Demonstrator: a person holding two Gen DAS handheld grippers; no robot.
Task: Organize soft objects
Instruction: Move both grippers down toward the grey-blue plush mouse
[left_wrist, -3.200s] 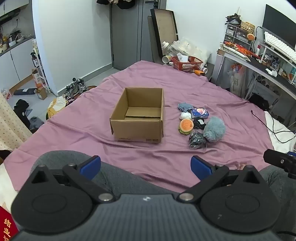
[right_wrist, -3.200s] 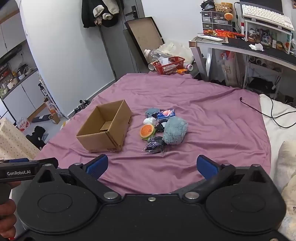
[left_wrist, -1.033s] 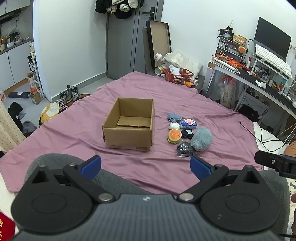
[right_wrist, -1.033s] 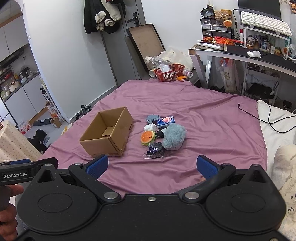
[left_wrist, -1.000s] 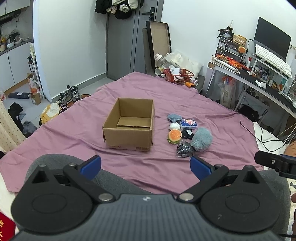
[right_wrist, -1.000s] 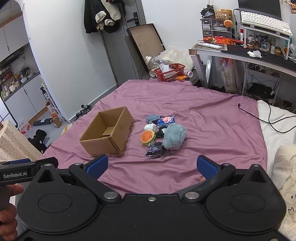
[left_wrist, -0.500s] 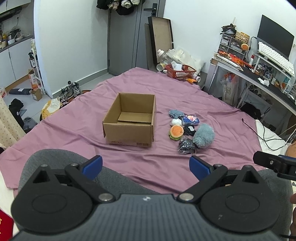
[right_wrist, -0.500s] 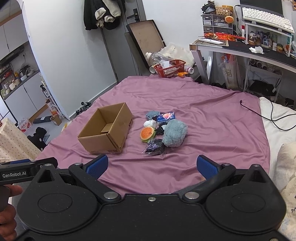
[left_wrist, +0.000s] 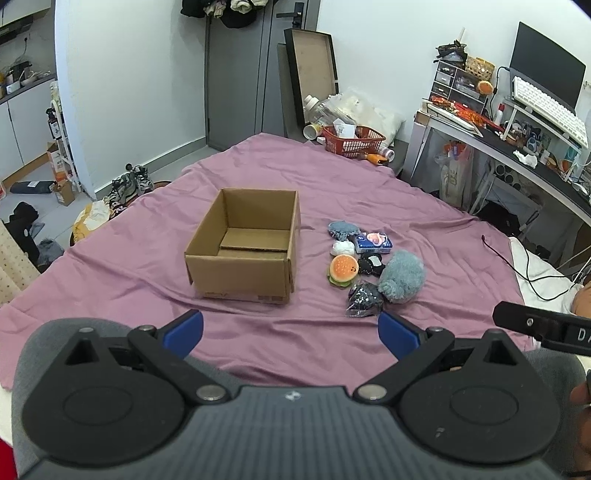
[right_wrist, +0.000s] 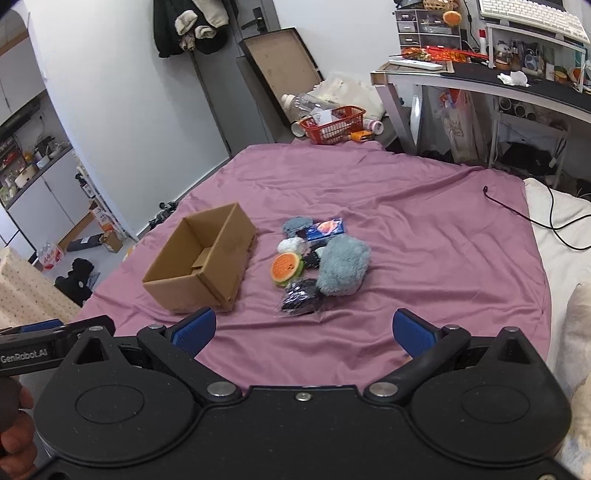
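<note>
An open brown cardboard box (left_wrist: 242, 245) is set on a bed covered by a mauve sheet (left_wrist: 369, 192). Just to the right of the box a cluster of soft objects is gathered: a fluffy grey-blue plush (left_wrist: 402, 276), an orange burger-shaped squishy (left_wrist: 343, 270), a dark item in a clear wrapper (left_wrist: 364, 298), a small white ball (left_wrist: 342, 247), a blue printed packet (left_wrist: 373, 240) and a flat grey-blue pad (left_wrist: 342, 228).

The left gripper (left_wrist: 290, 330) and the right gripper (right_wrist: 301, 330) are each held spread wide, nothing between the blue pads, short of the box.

"GenRobot.AI" is read on the left gripper's side only in the right wrist view; the letters "DA" are seen only in the left wrist view. Printing on the box front cannot be read.
</note>
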